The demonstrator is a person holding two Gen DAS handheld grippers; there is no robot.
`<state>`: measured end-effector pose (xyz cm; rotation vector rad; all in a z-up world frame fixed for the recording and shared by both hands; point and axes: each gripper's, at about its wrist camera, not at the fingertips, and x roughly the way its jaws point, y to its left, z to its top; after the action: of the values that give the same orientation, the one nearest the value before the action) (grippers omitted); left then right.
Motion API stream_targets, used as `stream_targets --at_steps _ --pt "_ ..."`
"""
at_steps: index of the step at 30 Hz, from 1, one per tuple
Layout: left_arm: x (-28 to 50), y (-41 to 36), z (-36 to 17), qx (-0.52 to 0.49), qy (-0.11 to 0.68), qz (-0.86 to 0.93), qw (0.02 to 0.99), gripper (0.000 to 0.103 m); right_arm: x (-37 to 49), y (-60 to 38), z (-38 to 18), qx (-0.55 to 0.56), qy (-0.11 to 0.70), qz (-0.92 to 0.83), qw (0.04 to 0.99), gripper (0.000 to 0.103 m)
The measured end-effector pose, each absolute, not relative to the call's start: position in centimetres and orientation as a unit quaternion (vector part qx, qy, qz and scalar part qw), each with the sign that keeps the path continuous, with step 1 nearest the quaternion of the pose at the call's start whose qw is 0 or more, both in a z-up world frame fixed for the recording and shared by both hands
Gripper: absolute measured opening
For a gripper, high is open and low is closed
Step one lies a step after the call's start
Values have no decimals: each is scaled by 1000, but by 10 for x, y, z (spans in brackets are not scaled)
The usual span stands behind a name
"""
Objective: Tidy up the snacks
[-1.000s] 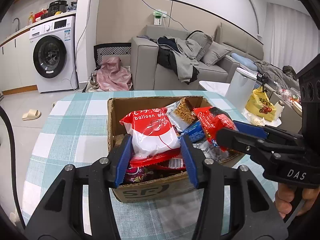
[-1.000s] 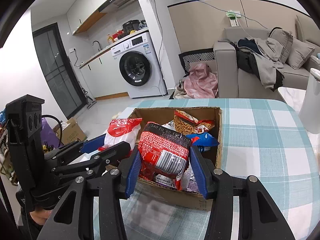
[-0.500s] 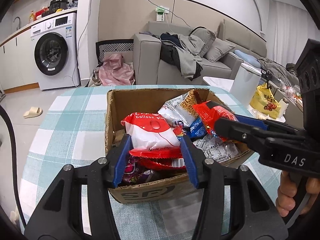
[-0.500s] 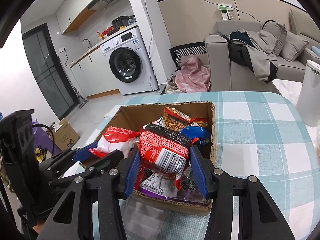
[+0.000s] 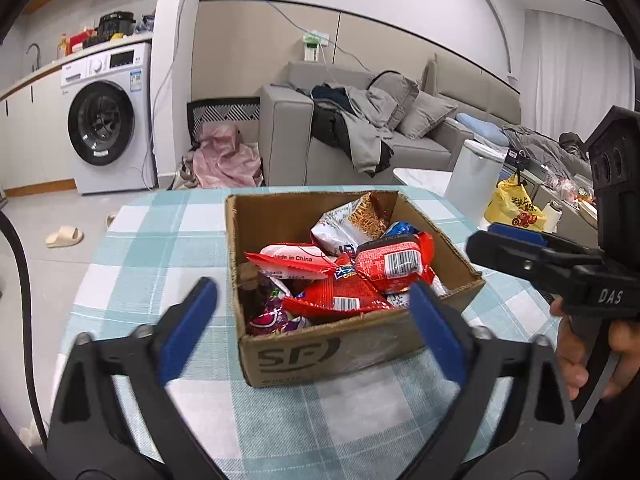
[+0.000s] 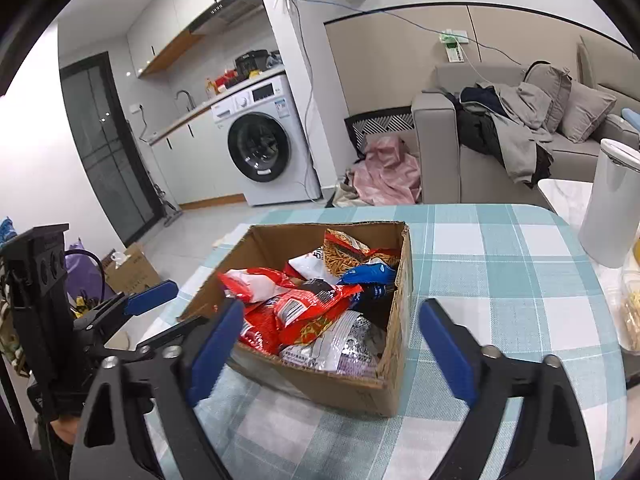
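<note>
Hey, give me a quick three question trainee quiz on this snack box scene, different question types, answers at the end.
1. True or false: the left gripper holds a snack packet.
2. Where do the snack packets lie? A) in the cardboard box B) on the tablecloth C) on the sofa
3. Fill in: the box is printed with the letters ___.

Key: 1 false, both its jaws and the right gripper's are opening, with nothing gripped. 2 A. 3 SF.
</note>
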<state>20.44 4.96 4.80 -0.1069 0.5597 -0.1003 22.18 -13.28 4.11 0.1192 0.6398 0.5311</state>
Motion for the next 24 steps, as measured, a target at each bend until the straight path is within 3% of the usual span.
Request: stream_targets --at_steps 2,12,24 --pt "193 51 51 -49 263 -47 962 102 216 -138 42 61 304 261 914 102" --pt "138 49 61 -35 232 -34 971 102 177 -150 35 66 247 306 917 102" --pt "108 39 33 -25 213 -35 976 102 138 -147 15 32 194 309 931 103"
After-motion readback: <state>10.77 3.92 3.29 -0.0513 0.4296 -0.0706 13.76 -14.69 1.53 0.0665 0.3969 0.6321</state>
